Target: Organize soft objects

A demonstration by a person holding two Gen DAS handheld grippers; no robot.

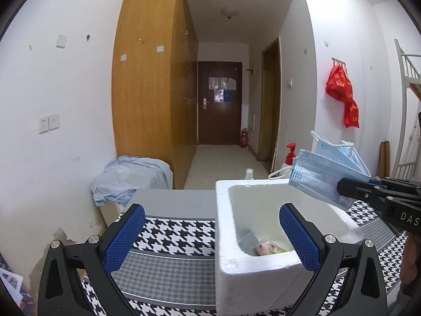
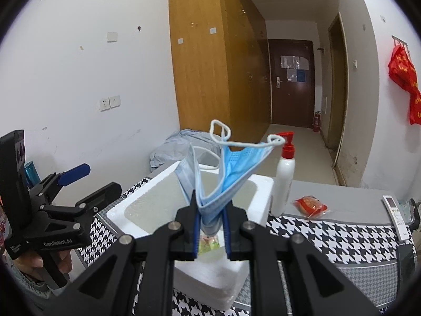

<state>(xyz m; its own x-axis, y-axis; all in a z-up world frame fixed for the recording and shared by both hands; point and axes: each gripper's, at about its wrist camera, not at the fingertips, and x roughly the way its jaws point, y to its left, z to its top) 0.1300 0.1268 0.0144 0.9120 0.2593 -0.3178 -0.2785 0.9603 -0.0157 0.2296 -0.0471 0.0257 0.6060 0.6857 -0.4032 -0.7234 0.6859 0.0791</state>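
The right tool pinches a bunch of blue face masks above the white foam box; the left tool is spread, empty, at the box's near wall. Released carelessly, ear loops could snag a pad or masks drape over the box rim.

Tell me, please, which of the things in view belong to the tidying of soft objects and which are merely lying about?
Belonging to the job:
- blue face masks, pinched in the shut right gripper
- white foam box, a small soft packet already inside
- left gripper, open and empty

Lying about:
- pump bottle
- red snack packet
- remote control
- crumpled blue cloth
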